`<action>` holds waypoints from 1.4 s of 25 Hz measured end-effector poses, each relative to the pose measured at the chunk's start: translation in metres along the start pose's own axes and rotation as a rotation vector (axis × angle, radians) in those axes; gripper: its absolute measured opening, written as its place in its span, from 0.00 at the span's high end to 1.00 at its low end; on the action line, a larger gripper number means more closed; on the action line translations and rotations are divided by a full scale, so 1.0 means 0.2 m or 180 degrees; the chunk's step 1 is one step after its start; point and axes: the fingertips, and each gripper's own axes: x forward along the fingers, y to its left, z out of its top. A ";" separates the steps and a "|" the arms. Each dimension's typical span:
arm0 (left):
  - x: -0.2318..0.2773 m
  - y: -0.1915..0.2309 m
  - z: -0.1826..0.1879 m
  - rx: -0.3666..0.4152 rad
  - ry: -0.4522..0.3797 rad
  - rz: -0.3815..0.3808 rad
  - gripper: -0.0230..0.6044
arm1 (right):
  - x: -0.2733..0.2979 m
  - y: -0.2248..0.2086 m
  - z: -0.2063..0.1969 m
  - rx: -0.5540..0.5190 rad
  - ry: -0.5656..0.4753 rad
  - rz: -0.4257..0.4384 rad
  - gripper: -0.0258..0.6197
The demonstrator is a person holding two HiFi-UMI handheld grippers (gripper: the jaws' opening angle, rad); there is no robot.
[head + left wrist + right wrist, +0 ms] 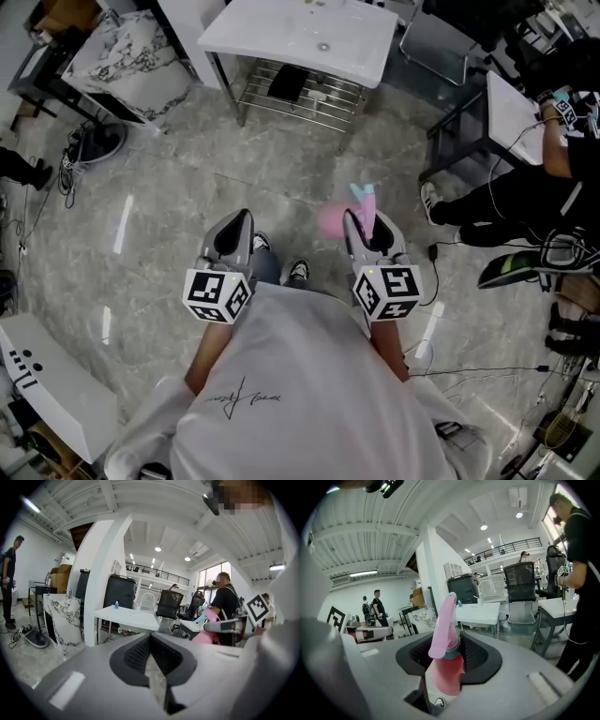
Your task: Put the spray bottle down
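Spray bottle [336, 217], pink with a pale blue nozzle, hangs in the air in the head view, clamped in the right hand-held gripper [354, 223] above the grey marbled floor [187, 178]. The left hand-held gripper [242, 225] is held level beside it, a little apart, and carries nothing. Both jut out in front of the wearer's white shirt [300, 384], with a shoe [298, 272] below them. A white counter [366, 42] with a wire shelf [305, 94] under it stands well apart, farther ahead. A marble slab [127, 52] lies to its left, and a person in black [525, 202] is at the right edge.

In the left gripper view the dark pads [136, 653] meet at their far tips with nothing between them; only a sliver of floor shows through lower down. Off to the right the other gripper holds the pink bottle. Beyond are the white counter with a small blue bottle [116, 604] on it, a black office chair [168, 604], and a standing person [8, 588] at far left.

In the right gripper view the jaws press on the spray bottle at its neck. Its pink body sits low between the pads, and the trigger head rises upright above a teal collar [451, 653]. The left gripper shows at far left, and two people [375, 606] stand behind it.
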 end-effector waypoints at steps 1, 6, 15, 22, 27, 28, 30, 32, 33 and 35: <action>0.00 0.00 -0.01 -0.0009 0.0020 -0.0005 0.95 | 0.00 0.00 -0.01 0.0027 0.0009 -0.0006 0.74; 0.00 0.03 -0.02 -0.0112 0.0084 -0.0030 0.95 | 0.03 0.03 -0.03 0.0025 0.0064 -0.0005 0.74; 0.18 0.16 0.08 -0.0157 0.0005 -0.0073 0.95 | 0.24 0.02 0.12 -0.0093 -0.0009 -0.0002 0.74; 0.39 0.37 0.21 -0.0236 -0.0011 -0.0093 0.95 | 0.53 0.07 0.27 -0.0180 0.0049 0.0050 0.74; 0.55 0.55 0.28 -0.0280 0.0017 -0.0113 0.95 | 0.78 0.12 0.35 -0.0216 0.0118 0.0103 0.74; 0.58 0.59 0.30 -0.0287 0.0018 -0.0123 0.95 | 0.83 0.13 0.36 -0.0219 0.0133 0.0113 0.74; 0.65 0.66 0.35 -0.0285 0.0013 -0.0144 0.95 | 0.93 0.14 0.40 -0.0230 0.0146 0.0124 0.74; 0.72 0.72 0.40 -0.0276 -0.0007 -0.0168 0.95 | 1.02 0.15 0.44 -0.0255 0.0145 0.0123 0.74; 0.75 0.75 0.42 -0.0272 -0.0019 -0.0180 0.95 | 1.06 0.15 0.46 -0.0263 0.0142 0.0124 0.74; 0.80 0.81 0.47 -0.0265 -0.0034 -0.0201 0.95 | 1.14 0.17 0.50 -0.0261 0.0142 0.0129 0.74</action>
